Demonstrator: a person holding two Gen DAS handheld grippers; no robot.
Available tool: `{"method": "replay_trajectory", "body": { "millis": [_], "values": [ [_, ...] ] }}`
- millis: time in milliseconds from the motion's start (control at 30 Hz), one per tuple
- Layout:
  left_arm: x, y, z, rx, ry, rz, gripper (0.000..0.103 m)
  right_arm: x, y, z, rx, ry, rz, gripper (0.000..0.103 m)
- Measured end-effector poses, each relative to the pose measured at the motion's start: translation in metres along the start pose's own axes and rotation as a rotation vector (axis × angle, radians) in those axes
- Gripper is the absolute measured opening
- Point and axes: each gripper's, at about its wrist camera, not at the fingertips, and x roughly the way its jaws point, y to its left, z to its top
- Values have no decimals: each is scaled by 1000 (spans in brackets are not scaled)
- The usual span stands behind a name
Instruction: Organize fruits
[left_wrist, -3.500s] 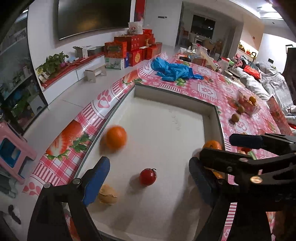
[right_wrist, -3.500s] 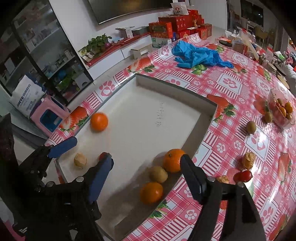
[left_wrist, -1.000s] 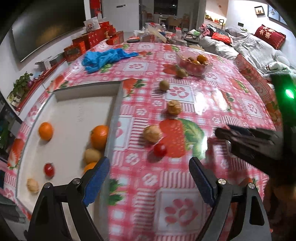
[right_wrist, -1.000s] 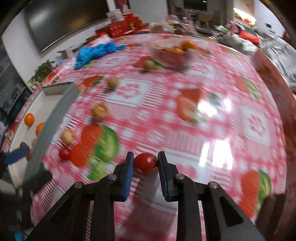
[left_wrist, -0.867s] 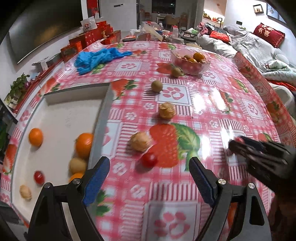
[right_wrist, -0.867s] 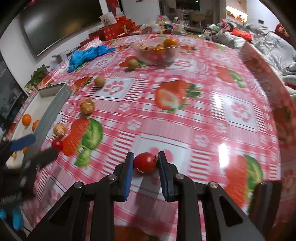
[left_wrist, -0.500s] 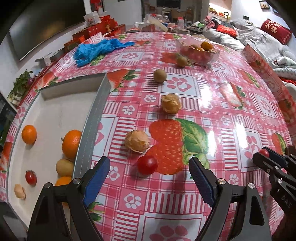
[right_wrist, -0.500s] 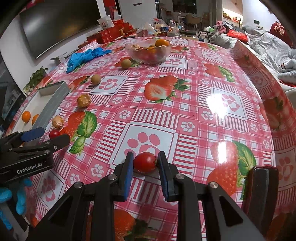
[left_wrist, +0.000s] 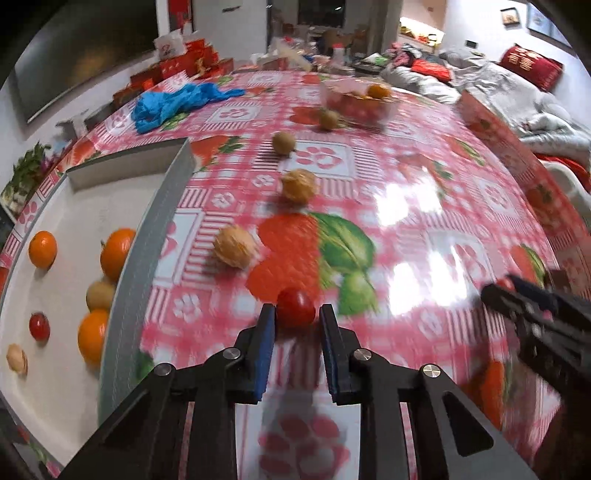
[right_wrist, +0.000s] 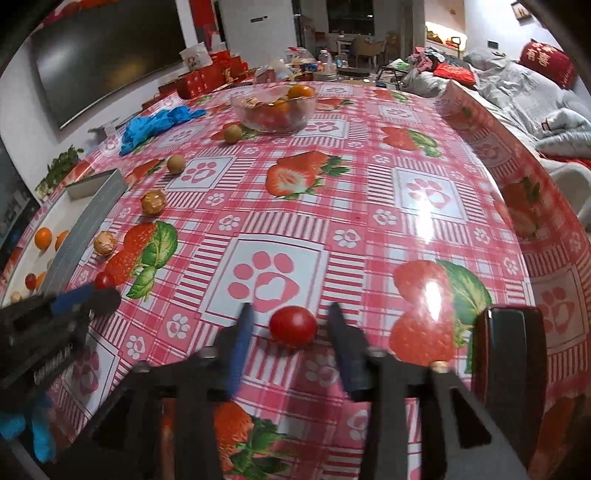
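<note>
The only writing I can make out is white lettering on the side of the left claw's body, too blurred to read, and gold characters on a red cushion (right_wrist: 543, 59) on the sofa.

Inside the tray (left_wrist: 147, 236) I count three oranges (left_wrist: 43, 249), one brownish round fruit, one tomato (left_wrist: 39, 325) and one pale walnut. Out on the table (right_wrist: 369, 206) lie two papery husked fruits (left_wrist: 235, 246), two brown round fruits (right_wrist: 176, 163), and a glass bowl (right_wrist: 274, 109) of mixed fruit.

The left claw (left_wrist: 297, 325) is narrowed around a small glossy red tomato (left_wrist: 295, 308), its blue pads close on either side; motion blur hides whether they press it. The right claw (right_wrist: 290, 325) stands parted, clear of a second smooth red tomato (right_wrist: 292, 326) resting on the table between its fingers, just below a paw print.
</note>
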Motion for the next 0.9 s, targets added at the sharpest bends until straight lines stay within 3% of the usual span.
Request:
{"method": "replay_trajectory", "body": {
  "millis": [100,133,167,200,233,333,433,533,733,900],
  "values": [
    [-4,-1,-6,1,-27,1,27,-3,-5,-5,5,-5,-9,64],
    [-3,-1,-5,-3,-27,-11,41,-3,-7,-7,8,-3,-5,65],
    [-3,0,-4,-8,-22,-21,74,-4,-8,-8,11,-7,-4,68],
    [-2,1,-3,-26,-23,-12,88,-4,-9,-8,14,-7,-7,74],
    [-4,3,-3,-41,-44,-6,93,-4,-9,-8,16,-6,-10,76],
    [5,5,-4,-44,-20,-35,93,-2,-8,-8,12,-1,-20,79],
    [6,1,-7,-14,-34,0,93,1,0,-7,-17,6,-44,81],
    [7,1,-7,-9,-35,-27,97,5,6,-7,-41,16,-56,87],
    [9,-2,-7,5,-26,-4,99,11,4,-7,-28,32,-72,102],
    [9,-1,-8,1,-26,1,99,12,4,-7,-25,31,-84,103]
  ]
}}
